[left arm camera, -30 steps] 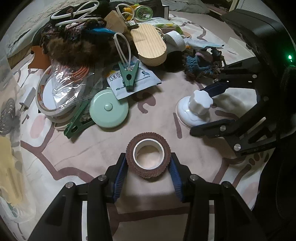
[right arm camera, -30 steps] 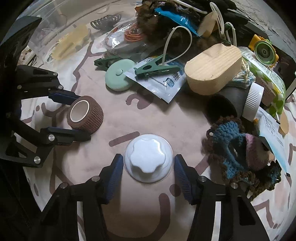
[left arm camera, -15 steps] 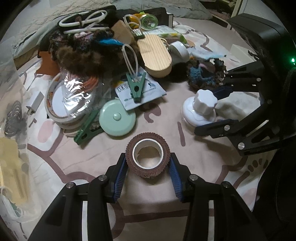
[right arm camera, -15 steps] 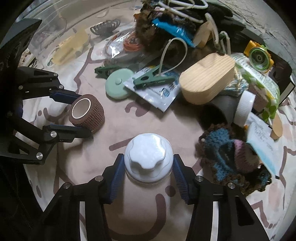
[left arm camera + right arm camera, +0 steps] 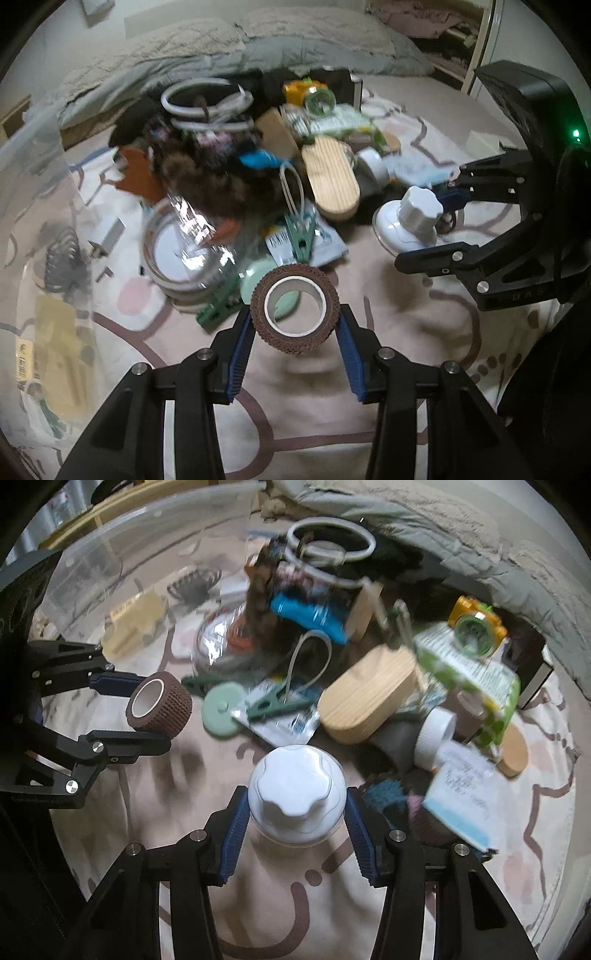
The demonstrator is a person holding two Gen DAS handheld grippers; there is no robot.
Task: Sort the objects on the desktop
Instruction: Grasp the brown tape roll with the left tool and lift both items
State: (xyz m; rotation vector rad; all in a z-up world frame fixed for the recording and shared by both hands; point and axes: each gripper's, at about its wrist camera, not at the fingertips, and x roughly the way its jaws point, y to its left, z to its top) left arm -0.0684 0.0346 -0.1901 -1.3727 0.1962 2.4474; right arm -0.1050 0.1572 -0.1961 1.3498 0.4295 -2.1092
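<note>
My left gripper (image 5: 295,325) is shut on a brown roll of crepe bandage tape (image 5: 294,310) and holds it above the patterned cloth; the roll also shows in the right wrist view (image 5: 159,709). My right gripper (image 5: 297,814) is shut on a white suction knob with a scalloped cap (image 5: 297,790), lifted off the cloth; it shows in the left wrist view (image 5: 413,221) at the right. A heap of mixed objects lies beyond both grippers.
The heap holds a wooden oval box (image 5: 369,701), a mint round tape measure (image 5: 221,712), green clips (image 5: 273,705), white rings (image 5: 328,550), a yellow toy camera (image 5: 476,624) and tape rolls (image 5: 173,254). A clear plastic bin (image 5: 110,572) stands at the left.
Both grippers have lifted their objects off the cloth and risen, so the view now tilts up toward the heap and the bedding behind.
</note>
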